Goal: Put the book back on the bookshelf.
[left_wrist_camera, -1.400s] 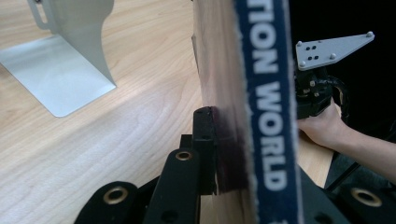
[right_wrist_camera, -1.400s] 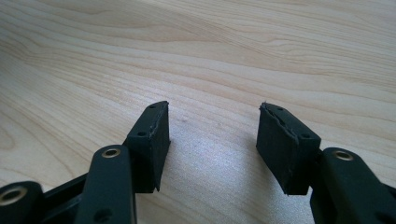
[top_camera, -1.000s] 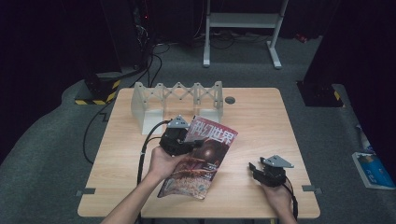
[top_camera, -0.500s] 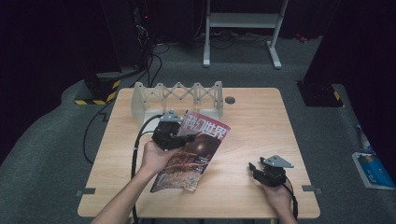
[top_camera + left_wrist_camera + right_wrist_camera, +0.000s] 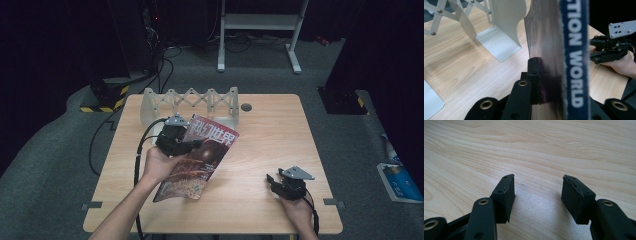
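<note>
Magazine (image 5: pixel 202 157) is pinched at one edge by the left gripper (image 5: pixel 186 146), raised just before the expanding file rack (image 5: pixel 192 102); right gripper (image 5: pixel 280 184) rests released; sagging pages could slip.

Place: a lab or studio recording space.
Evidence: wooden table (image 5: pixel 280 130) on grey carpet (image 5: pixel 60 145), black curtains (image 5: pixel 45 40), hazard-striped base (image 5: pixel 102 102), trailing cables (image 5: pixel 170 55).
</note>
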`<state>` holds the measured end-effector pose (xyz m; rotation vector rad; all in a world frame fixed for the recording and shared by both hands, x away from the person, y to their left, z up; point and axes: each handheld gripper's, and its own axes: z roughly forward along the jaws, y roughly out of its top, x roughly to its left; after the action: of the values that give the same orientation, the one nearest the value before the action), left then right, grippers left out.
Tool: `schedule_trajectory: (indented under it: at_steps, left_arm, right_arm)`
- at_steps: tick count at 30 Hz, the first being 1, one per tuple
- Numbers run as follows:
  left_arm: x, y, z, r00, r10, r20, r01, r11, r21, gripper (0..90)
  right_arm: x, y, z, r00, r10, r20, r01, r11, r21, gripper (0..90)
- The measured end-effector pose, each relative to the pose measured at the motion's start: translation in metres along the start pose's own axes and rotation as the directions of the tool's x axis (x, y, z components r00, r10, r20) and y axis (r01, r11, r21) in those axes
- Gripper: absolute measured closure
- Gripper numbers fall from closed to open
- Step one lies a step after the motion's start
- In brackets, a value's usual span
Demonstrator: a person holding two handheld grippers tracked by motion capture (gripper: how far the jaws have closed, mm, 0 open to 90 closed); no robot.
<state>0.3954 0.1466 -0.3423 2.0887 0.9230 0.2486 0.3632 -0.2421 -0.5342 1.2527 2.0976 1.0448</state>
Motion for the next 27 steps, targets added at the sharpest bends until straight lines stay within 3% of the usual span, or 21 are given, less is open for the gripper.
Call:
schedule_trajectory:
  at_steps: [27]
  left_arm:
    - [0.035, 0.003, -0.026, 0.9968, -0.039, -0.069, 0.043, 0.9977, 0.052, 83.6]
  right_arm:
    - [0.000, 0.000, 0.000, 1.0000, 0.000, 0.000, 0.000, 1.000, 0.001, 44.2]
